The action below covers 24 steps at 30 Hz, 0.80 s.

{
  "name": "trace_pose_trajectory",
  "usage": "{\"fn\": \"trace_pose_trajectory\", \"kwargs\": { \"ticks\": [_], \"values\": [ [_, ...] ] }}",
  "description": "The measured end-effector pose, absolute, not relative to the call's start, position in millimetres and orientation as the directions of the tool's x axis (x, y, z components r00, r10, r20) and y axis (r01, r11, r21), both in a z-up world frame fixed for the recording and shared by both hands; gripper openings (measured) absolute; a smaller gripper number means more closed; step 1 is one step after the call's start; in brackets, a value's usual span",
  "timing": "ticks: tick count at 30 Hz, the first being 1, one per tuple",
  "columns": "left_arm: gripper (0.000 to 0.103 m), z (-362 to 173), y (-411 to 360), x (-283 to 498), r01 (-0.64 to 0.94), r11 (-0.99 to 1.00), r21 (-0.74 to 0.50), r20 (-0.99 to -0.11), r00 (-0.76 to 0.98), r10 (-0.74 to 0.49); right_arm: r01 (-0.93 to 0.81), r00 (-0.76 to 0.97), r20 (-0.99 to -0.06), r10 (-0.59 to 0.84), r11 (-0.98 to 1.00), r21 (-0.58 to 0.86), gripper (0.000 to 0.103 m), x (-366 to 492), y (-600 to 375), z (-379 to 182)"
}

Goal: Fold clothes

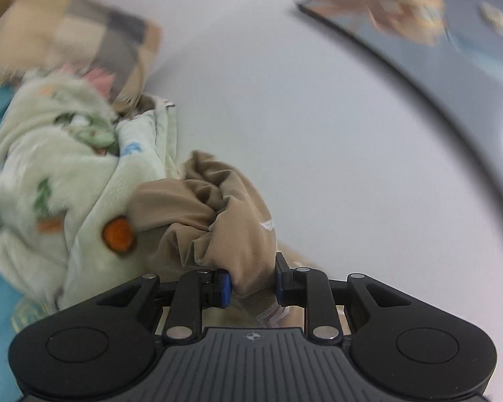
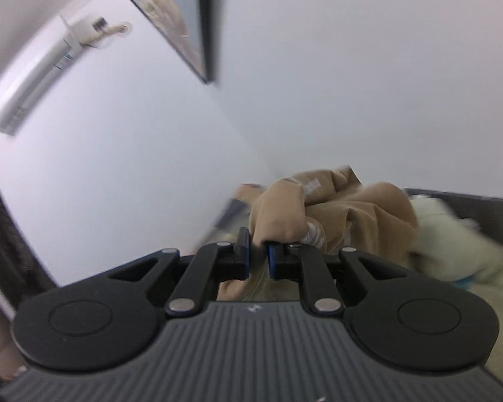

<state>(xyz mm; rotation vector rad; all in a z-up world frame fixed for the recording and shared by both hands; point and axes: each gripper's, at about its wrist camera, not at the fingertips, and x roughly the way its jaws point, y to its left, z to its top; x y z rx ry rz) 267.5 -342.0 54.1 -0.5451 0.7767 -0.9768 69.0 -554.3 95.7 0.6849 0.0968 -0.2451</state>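
Lifted clear against a bare white wall (image 1: 318,134), with open room to the wall's side and above. Tan garment (image 1: 224,221), soft, smooth and deeply creased, bunched into a rounded wad. Left gripper (image 1: 253,284) clenched on a thick fold of it; right gripper (image 2: 259,258) pinched nearly closed on another fold. Beside the garment, touching it on the left gripper's side: a fluffy pale green blanket (image 1: 50,167), printed with green and orange shapes. Beyond the blanket, a blurred checked cushion (image 1: 110,40). High above the garment, a dark-edged framed picture (image 1: 419,26) and a long white air conditioner (image 2: 40,77).
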Motion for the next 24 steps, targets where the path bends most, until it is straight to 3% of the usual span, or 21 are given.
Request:
{"fn": "trace_pose_trajectory", "kwargs": {
  "ticks": [5,8,12,14,15,16,19,24],
  "values": [
    [0.025,-29,-345,234,0.578,0.553,-0.601,-0.470,0.304,-0.828,0.401,0.903,-0.381,-0.200,0.714,0.574,0.014,66,-550,3],
    [0.026,-67,-329,214,0.602,0.568,-0.561,-0.504,0.296,-0.812,0.428,0.878,-0.447,-0.170,0.697,0.575,0.015,54,-536,-40],
    [0.033,-87,-311,198,0.637,0.577,-0.510,-0.529,0.296,-0.795,0.456,0.853,-0.496,-0.164,0.695,0.555,0.019,44,-525,-55],
    [0.050,-86,-303,194,0.651,0.589,-0.479,-0.542,0.308,-0.782,0.474,0.836,-0.524,-0.165,0.699,0.536,0.041,41,-522,-53],
    [0.064,-82,-299,192,0.658,0.594,-0.463,-0.546,0.316,-0.776,0.473,0.834,-0.526,-0.167,0.708,0.525,0.070,38,-519,-50],
    [0.076,-79,-295,189,0.664,0.599,-0.447,-0.550,0.324,-0.770,0.468,0.835,-0.525,-0.167,0.718,0.515,0.091,35,-516,-45],
    [0.095,-54,-275,168,0.699,0.601,-0.389,-0.516,0.375,-0.770,0.464,0.836,-0.511,-0.199,0.755,0.464,0.090,23,-503,-24],
    [0.103,-9,-245,127,0.756,0.587,-0.290,-0.446,0.436,-0.782,0.445,0.854,-0.460,-0.244,0.799,0.404,0.090,2,-482,8]
  ]
}}
